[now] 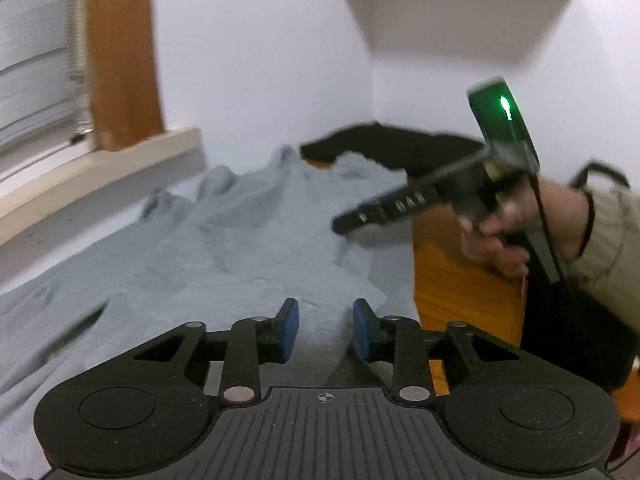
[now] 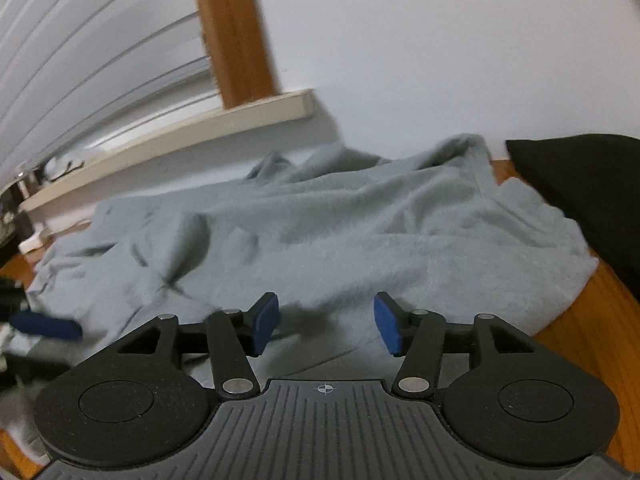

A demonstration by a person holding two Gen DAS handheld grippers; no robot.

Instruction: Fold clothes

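A crumpled light grey garment lies spread over the wooden table. My left gripper hovers low over its near edge, open, with the blue pads apart and cloth showing under the gap. My right gripper is open too, low over the grey garment, with nothing between its fingers. In the left wrist view a hand holds the right gripper from the right, its tip over the garment's right side. One blue pad of the left gripper shows at the far left of the right wrist view.
A black garment lies at the back right of the table against the white wall. A window sill with blinds and a wooden frame runs along the left. Bare table wood shows to the right.
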